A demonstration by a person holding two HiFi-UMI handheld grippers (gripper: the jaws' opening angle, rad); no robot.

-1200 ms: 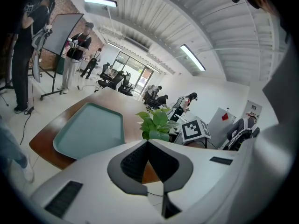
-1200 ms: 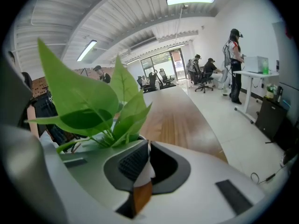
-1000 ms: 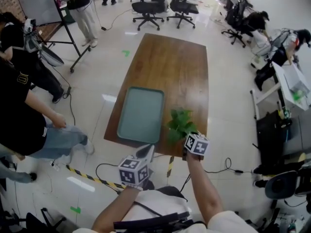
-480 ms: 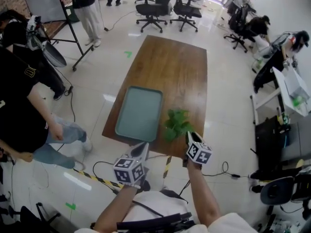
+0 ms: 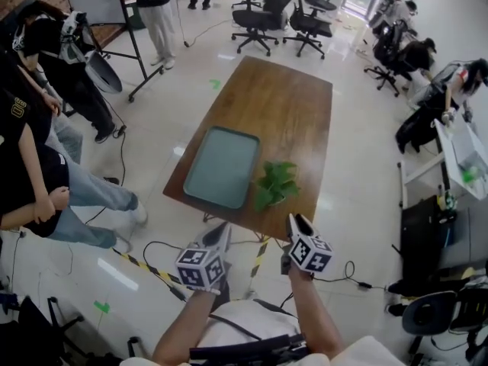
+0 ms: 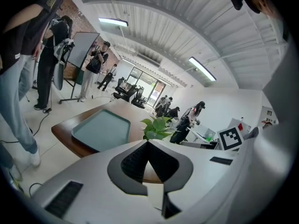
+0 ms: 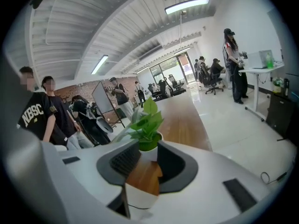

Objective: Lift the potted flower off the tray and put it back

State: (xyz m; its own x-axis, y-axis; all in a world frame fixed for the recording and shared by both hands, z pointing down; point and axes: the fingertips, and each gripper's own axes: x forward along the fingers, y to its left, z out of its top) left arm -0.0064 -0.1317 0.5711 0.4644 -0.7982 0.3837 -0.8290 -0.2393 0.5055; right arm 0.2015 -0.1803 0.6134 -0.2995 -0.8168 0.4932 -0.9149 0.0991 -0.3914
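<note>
Brown wooden bench (image 5: 286, 105) in an open office carries the potted flower (image 5: 276, 183). It stands upright on the bare wood just beside the right rim of the tray (image 5: 221, 166), not on it, and near the bench's near edge.

The flower is straight ahead of the right gripper (image 5: 296, 223), whose jaws stand wide apart. The white pot shows through the gap beyond the pads and touches neither. That gripper hangs off the bench's near edge, a little short of the pot.

The left gripper (image 5: 221, 235) has its jaws together at the tips with nothing between them. The tray lies ahead of it, and the flower is ahead and to its right.

Beyond the flower the bench runs long and bare to its far end, where office chairs (image 5: 267, 10) stand. People (image 5: 46, 128) stand well to the left of the left jaws. To the right of the right jaws the floor (image 5: 358, 189) lies open.
</note>
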